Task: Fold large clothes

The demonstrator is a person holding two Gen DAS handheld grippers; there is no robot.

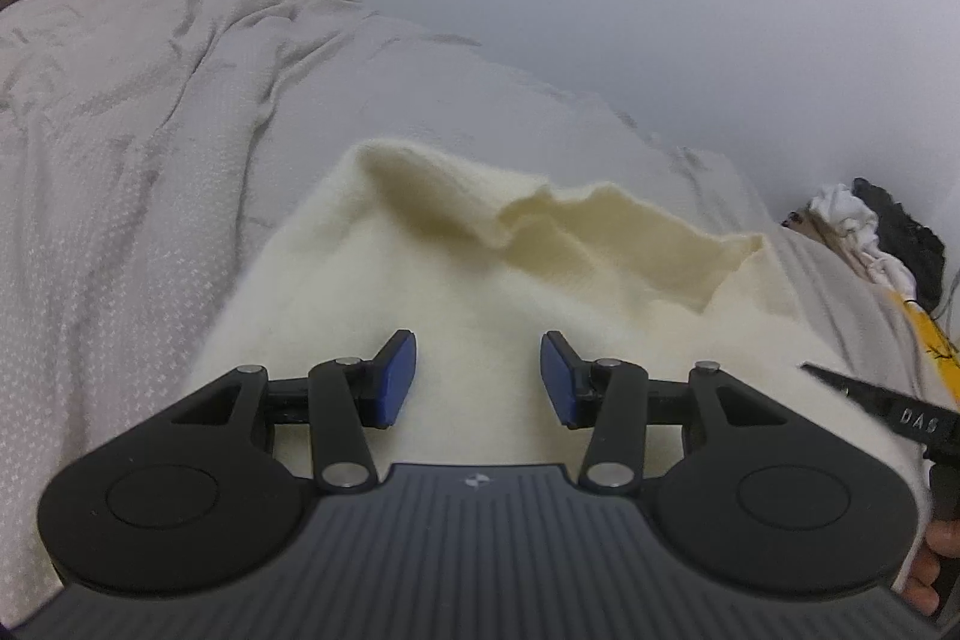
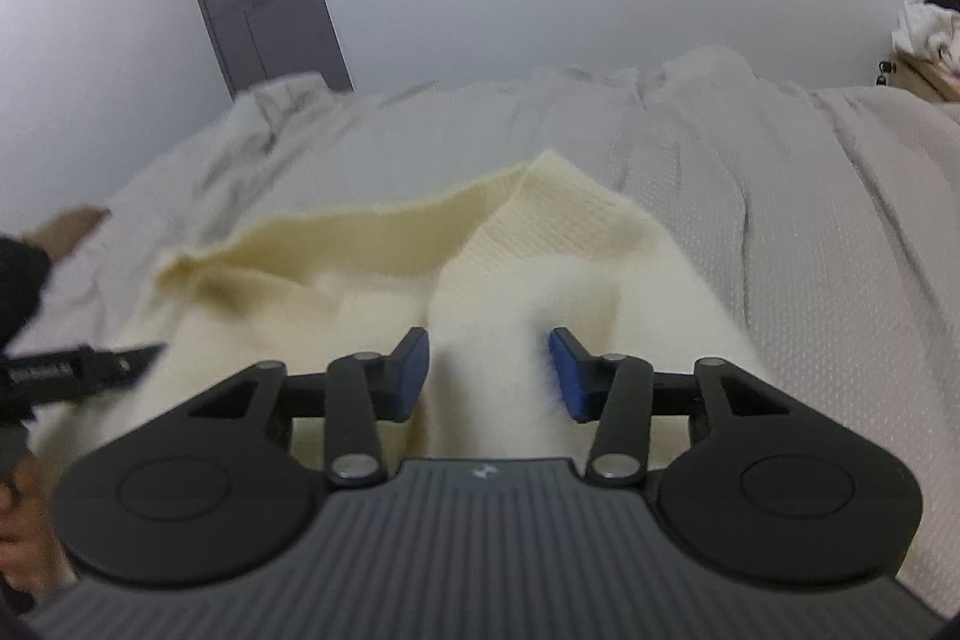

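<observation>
With my left gripper [image 1: 478,379] and right gripper [image 2: 489,375] both spread wide over the fluffy cream knitted sweater [image 1: 456,292], I should pinch matching edges evenly before folding.

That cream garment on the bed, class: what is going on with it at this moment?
A person holds a claw in each hand over a fluffy cream garment spread on a pale bedspread. The left claw is open above the fabric, gripping nothing. The right claw is also open, with a raised ridge of the garment between its pads. The garment is rumpled, not yet neatly folded.
</observation>
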